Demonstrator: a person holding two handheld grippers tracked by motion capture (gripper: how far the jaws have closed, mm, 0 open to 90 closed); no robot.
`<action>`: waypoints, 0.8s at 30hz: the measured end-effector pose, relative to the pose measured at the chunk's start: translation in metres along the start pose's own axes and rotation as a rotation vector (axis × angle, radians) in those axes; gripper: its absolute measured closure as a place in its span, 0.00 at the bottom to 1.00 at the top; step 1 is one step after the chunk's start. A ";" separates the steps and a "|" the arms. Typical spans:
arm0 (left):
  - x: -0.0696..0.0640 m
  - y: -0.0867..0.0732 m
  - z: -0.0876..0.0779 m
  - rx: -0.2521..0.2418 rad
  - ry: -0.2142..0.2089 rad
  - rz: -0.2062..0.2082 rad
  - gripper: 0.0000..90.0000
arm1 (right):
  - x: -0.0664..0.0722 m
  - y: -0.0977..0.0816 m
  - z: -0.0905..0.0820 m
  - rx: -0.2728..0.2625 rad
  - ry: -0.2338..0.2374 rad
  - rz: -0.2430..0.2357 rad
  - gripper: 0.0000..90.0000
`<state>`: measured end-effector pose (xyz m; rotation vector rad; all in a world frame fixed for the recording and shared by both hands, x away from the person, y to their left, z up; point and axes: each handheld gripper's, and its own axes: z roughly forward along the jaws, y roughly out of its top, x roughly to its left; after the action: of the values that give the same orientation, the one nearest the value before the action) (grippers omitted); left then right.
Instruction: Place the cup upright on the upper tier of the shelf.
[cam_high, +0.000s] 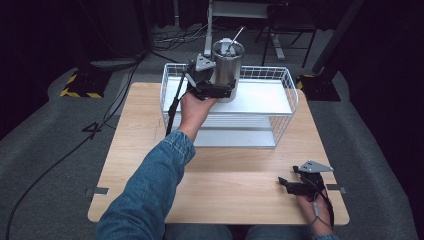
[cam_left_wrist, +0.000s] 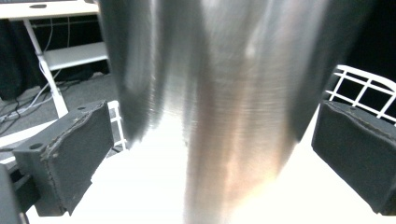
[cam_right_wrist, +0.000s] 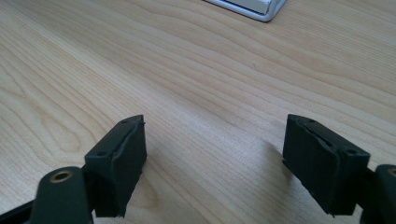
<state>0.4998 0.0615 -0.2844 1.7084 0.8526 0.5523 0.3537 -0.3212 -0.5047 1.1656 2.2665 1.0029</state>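
My right hand-held gripper (cam_high: 289, 184) rests on the worktop (cam_high: 230, 170) at lower right, jaws apart, idle. Farther up-centre, my left hand-held gripper (cam_high: 220, 89) brackets the steel tumbler (cam_high: 227, 70) on the wire rack's shelf (cam_high: 260, 97), jaws apart; closing remains, I judge

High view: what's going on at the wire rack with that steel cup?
A person's left gripper is at a steel tumbler standing on the top shelf of a white wire rack. Its jaws are spread either side of the tumbler, not clamped. The right gripper rests open and empty on the wooden table.
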 end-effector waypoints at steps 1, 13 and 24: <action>0.000 0.001 -0.003 -0.001 -0.003 0.003 0.00 | 0.000 0.000 0.000 0.000 0.000 0.000 0.25; -0.011 0.002 -0.053 -0.056 -0.037 0.016 0.00 | -0.001 0.000 0.000 0.003 0.004 0.007 0.24; -0.023 -0.007 -0.096 -0.079 -0.077 0.027 0.00 | -0.002 0.001 0.002 0.009 -0.005 0.027 0.21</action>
<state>0.4140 0.1043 -0.2619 1.6607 0.7447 0.5276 0.3566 -0.3215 -0.5051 1.2039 2.2598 1.0001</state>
